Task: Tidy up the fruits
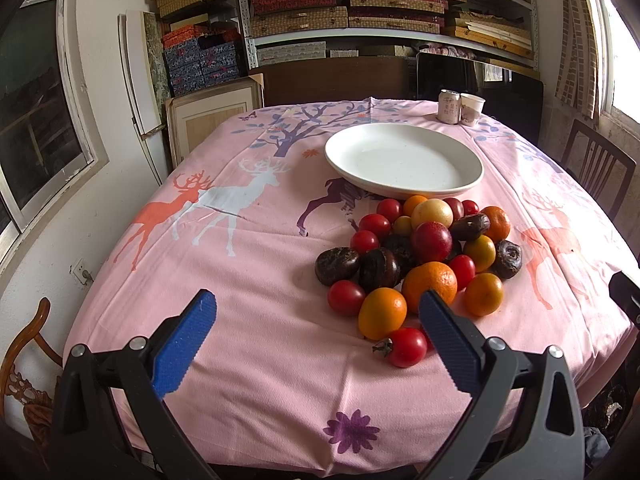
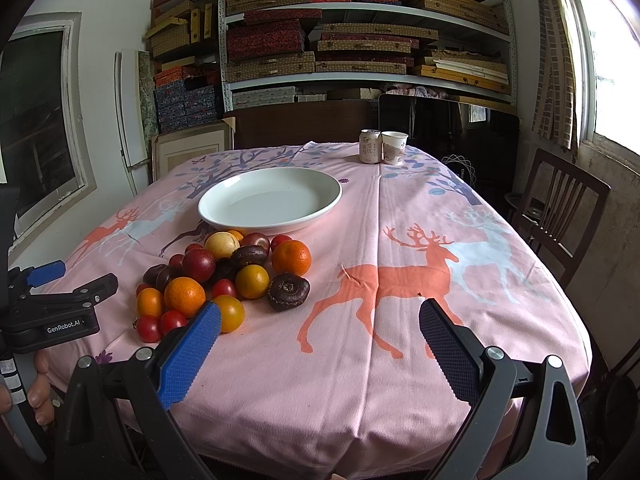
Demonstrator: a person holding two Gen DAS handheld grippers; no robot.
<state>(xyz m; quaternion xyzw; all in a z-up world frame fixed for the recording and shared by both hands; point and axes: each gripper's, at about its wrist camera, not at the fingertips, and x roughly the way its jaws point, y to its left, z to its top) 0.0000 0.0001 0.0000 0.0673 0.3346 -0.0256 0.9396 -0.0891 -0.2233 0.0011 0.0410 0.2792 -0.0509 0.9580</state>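
Fruits lie heaped on the pink deer-print tablecloth, the pile touching the near rim of a white plate that has nothing in it. The cloth covers the whole table; the plate sits toward its middle.

Both grippers hover low over the near edge of the table. The left gripper has its blue-padded jaws spread wide, nothing between them (one fingertip sits in front of the pile's nearest oranges). The right gripper is likewise spread and holds nothing, with the pile just off its left fingertip.

In the pile: oranges, dark brown water chestnuts, a red plum, a pale yellow round fruit and red cherry tomatoes.

At the far edge stand a drink can and a paper cup, touching.
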